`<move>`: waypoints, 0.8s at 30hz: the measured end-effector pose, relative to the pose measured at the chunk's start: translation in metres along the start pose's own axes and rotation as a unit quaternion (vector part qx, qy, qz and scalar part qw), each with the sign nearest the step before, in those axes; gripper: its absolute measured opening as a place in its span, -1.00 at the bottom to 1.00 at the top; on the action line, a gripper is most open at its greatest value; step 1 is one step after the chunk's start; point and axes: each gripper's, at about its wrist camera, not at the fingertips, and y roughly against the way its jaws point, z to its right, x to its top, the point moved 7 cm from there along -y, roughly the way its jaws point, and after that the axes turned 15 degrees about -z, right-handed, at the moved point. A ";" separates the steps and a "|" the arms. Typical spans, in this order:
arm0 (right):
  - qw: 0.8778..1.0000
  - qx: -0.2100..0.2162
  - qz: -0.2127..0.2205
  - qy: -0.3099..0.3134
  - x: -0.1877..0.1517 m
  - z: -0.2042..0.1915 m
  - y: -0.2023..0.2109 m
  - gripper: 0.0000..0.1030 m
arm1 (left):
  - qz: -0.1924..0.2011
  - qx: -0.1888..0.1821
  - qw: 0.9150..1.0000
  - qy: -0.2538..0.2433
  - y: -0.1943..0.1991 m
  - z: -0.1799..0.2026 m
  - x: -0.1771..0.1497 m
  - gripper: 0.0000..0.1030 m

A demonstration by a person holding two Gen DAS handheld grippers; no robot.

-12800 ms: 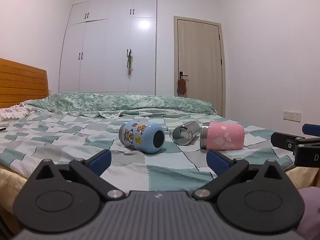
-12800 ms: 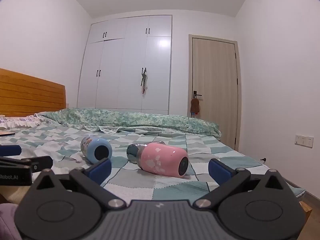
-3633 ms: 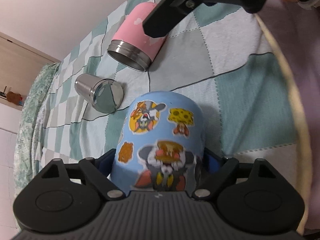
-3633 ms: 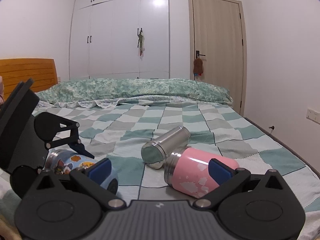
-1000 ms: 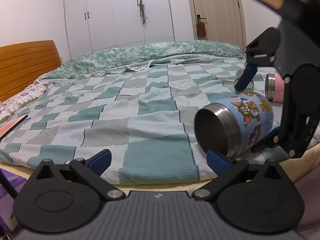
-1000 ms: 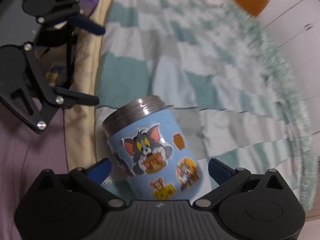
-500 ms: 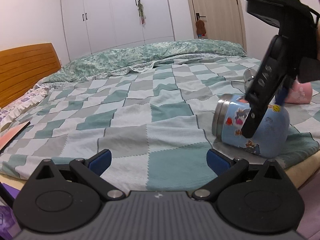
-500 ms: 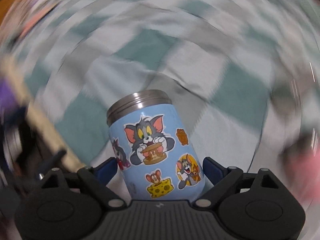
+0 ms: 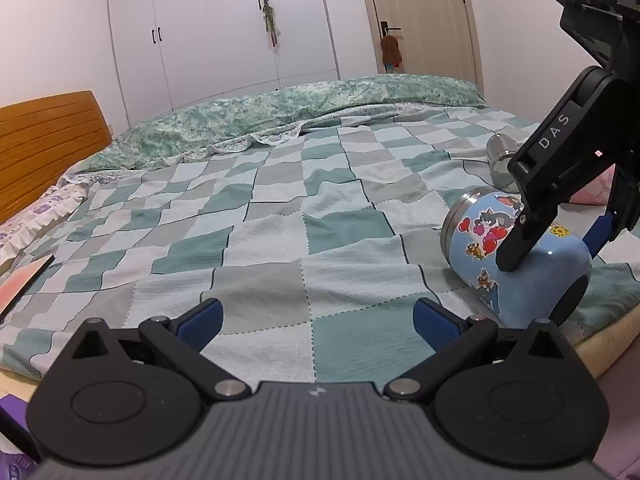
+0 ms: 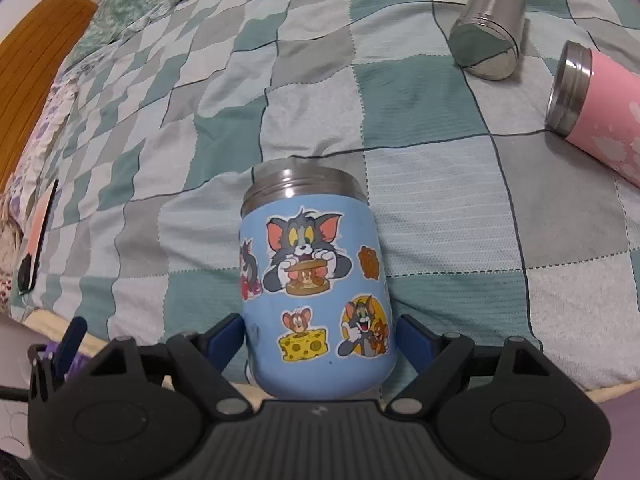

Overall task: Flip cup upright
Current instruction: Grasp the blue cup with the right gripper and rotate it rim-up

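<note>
A light blue cup with cartoon stickers (image 10: 316,280) lies on its side near the front edge of the bed, steel rim pointing away from the right wrist camera. My right gripper (image 10: 320,336) is shut on the cup near its base, one blue pad on each side. The left wrist view shows the same cup (image 9: 516,260) at right with the right gripper (image 9: 556,240) clamped over it from above. My left gripper (image 9: 318,316) is open and empty, low over the bed's front edge, well left of the cup.
A steel cup (image 10: 488,28) and a pink cup (image 10: 596,116) lie on their sides on the checked bedspread (image 10: 420,92) at far right. A flat pink-and-black object (image 10: 36,236) lies at the left. A wooden headboard (image 9: 44,148), wardrobe and door stand behind.
The right gripper has swung round with the blue cup, so its rim now points away across the bed and its base faces the front edge. The left gripper has stayed open, back at the edge.
</note>
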 end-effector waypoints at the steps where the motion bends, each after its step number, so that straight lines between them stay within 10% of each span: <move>1: 1.000 0.004 0.000 0.003 0.000 0.000 0.000 0.64 | 0.000 0.001 1.000 0.001 0.001 0.001 0.000 1.00; 4: 0.998 0.013 0.025 0.047 -0.002 -0.002 0.008 1.00 | -0.001 -0.005 1.000 0.005 0.005 0.007 0.004 1.00; 8: 0.990 0.017 0.079 0.119 -0.007 0.006 0.026 1.00 | -0.004 -0.004 1.000 -0.004 0.009 0.024 0.013 1.00; 18: 0.995 0.024 0.020 0.093 0.034 -0.002 -0.016 1.00 | -0.018 0.016 1.000 0.002 0.002 0.033 0.013 1.00; 24: 0.992 0.032 0.058 0.111 0.026 -0.004 -0.017 0.61 | -0.014 0.018 1.000 0.012 0.001 0.018 0.012 1.00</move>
